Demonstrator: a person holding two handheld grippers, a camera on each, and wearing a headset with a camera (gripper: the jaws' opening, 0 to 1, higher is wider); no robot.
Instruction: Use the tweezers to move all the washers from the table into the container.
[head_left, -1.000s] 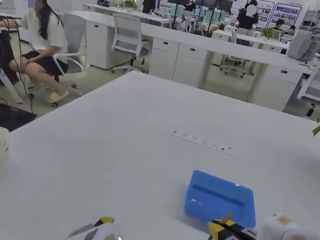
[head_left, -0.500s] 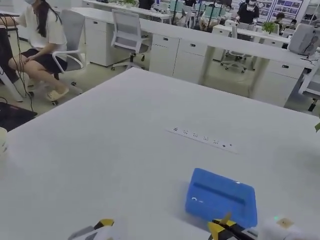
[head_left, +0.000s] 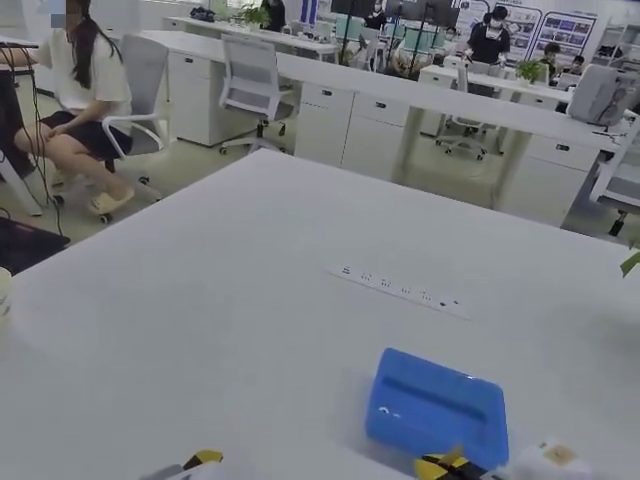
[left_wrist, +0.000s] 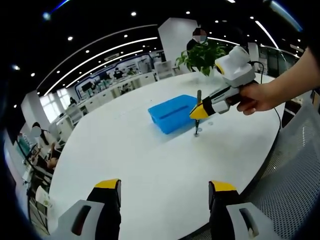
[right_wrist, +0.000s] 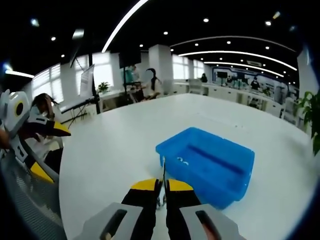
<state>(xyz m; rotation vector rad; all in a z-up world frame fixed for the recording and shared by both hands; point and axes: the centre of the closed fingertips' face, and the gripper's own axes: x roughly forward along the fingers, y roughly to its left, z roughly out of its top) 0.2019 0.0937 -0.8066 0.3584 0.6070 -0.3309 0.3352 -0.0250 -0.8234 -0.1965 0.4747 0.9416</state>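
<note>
Now, the blue container (head_left: 437, 410) sits open side up on the white table (head_left: 200, 300), close in front of me. Near its left inner wall I see what I take for washers (right_wrist: 181, 160), a couple of small pale glints too small to be certain of. My right gripper (right_wrist: 162, 186) has its jaws pressed together on the tweezers (right_wrist: 163, 172), which stick out thin and straight toward the container's near wall. In the left gripper view they point down, with their tips at the tabletop just beside the container. I cannot tell whether the tips hold a washer. My left gripper (left_wrist: 164, 187) hangs with its jaws spread wide, holding nothing, well apart from the container. Beyond the container a power strip (head_left: 400, 288) lies in the table, a leafy plant (left_wrist: 202, 55) stands past the table's far side, and a person (head_left: 85, 80) sits off to the left.
</note>
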